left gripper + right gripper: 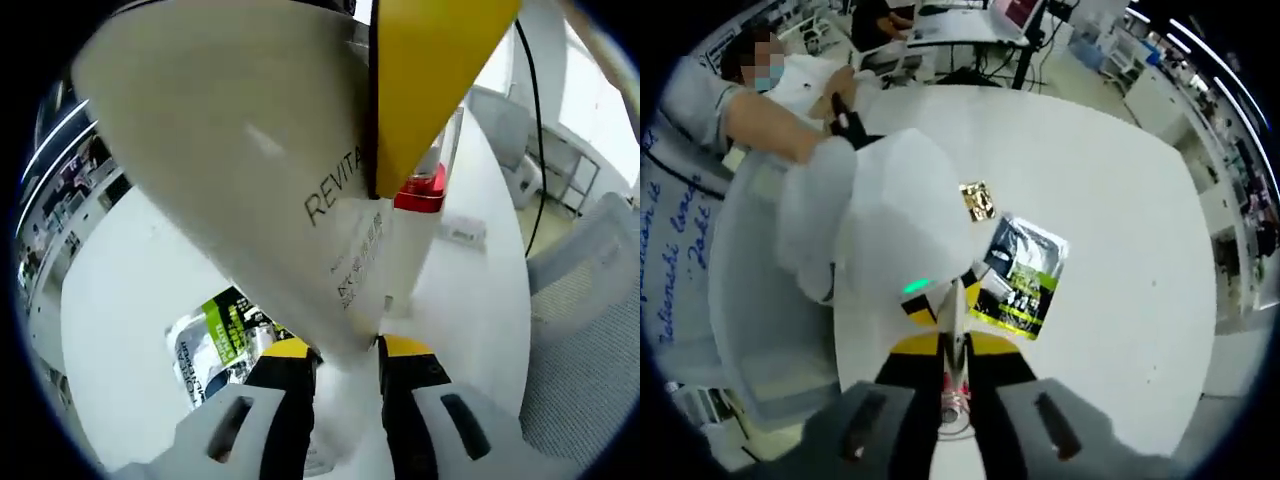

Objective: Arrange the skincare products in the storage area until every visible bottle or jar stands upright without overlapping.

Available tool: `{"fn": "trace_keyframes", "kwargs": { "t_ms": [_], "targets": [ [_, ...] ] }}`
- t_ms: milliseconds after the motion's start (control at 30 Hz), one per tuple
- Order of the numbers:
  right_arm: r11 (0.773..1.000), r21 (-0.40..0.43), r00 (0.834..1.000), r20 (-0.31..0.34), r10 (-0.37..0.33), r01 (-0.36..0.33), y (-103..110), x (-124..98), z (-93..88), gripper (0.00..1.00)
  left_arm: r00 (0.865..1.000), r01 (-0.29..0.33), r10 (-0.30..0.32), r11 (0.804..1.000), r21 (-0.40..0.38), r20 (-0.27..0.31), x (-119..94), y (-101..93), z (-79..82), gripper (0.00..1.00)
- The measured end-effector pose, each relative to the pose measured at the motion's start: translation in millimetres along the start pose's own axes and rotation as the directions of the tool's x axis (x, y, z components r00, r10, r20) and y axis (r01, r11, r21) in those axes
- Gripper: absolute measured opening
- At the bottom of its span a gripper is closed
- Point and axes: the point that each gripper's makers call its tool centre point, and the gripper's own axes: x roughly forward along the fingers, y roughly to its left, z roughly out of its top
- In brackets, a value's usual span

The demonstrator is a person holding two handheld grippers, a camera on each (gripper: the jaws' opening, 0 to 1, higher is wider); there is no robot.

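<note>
The left gripper [345, 365] is clenched on the narrow end of a large cream tube [250, 170] printed "REVITA", held tilted in the air above the white counter [120, 300]. The right gripper [955, 365] pinches what looks like the tube's flat crimped edge, though that is hard to make out. To stand it well, keep both grips firm and swing it vertical, clear of the green-and-black sachet [1025, 275] lying flat nearby.
</note>
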Motion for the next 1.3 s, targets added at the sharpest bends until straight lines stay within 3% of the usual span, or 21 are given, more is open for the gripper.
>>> {"fn": "trace_keyframes", "kwargs": {
  "t_ms": [100, 533, 1300],
  "targets": [
    [1.0, -0.008, 1.0, -0.008, 0.017, -0.017, 3.1, -0.5, 0.1, 0.07, 1.0, 0.005, -0.005, 1.0, 0.005, -0.007, -1.6, -0.4, -0.6, 0.2],
    [0.993, 0.093, 0.997, -0.001, 0.076, -0.075, 3.2, 0.2, -1.9, 0.07, 0.998, 0.044, -0.044, 0.999, 0.018, -0.035, -3.1, -3.6, -2.7, 0.19],
    [0.998, 0.039, 0.998, -0.048, 0.05, -0.048, 6.8, 2.5, -4.2, 0.09, 0.997, 0.061, -0.059, 0.997, 0.036, -0.049, -0.3, -11.5, -4.0, 0.19]
  ]
}}
